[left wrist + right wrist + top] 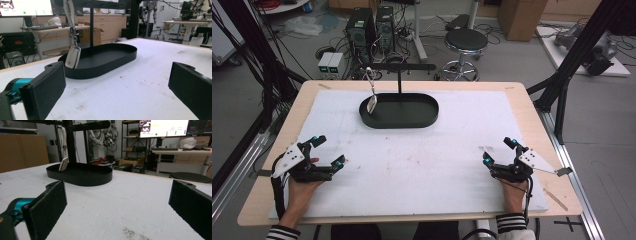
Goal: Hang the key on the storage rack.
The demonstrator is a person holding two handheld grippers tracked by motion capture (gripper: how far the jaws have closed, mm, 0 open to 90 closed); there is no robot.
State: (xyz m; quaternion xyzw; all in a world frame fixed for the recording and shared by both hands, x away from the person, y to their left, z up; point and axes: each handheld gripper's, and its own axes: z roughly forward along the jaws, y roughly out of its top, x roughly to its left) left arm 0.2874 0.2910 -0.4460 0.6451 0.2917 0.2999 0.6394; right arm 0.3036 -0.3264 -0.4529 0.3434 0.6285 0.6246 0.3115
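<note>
My left gripper [328, 151] and right gripper [498, 150] rest near the mat's [422, 160] front corners, jaws spread, holding nothing; keychain [372, 102] hangs from the stand [399, 70] over the tray's [412, 120] left end, far edge

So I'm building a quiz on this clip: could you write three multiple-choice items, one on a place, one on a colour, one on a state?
1. Where does the small silver metal tag hang?
A. over the tray's left end
B. over the tray's right end
C. flat on the white mat

2. What colour is the oval metal tray?
A. white
B. black
C. blue

3. How do the left tool and right tool stand?
A. both shut on the tag
B. one open, one shut
C. both open, holding nothing

Answers: 1 A, the high view shows it dangling from the black stand at the left end. 2 B, it is dark against the white mat. 3 C, each tool's jaws stand wide apart over bare mat.
</note>
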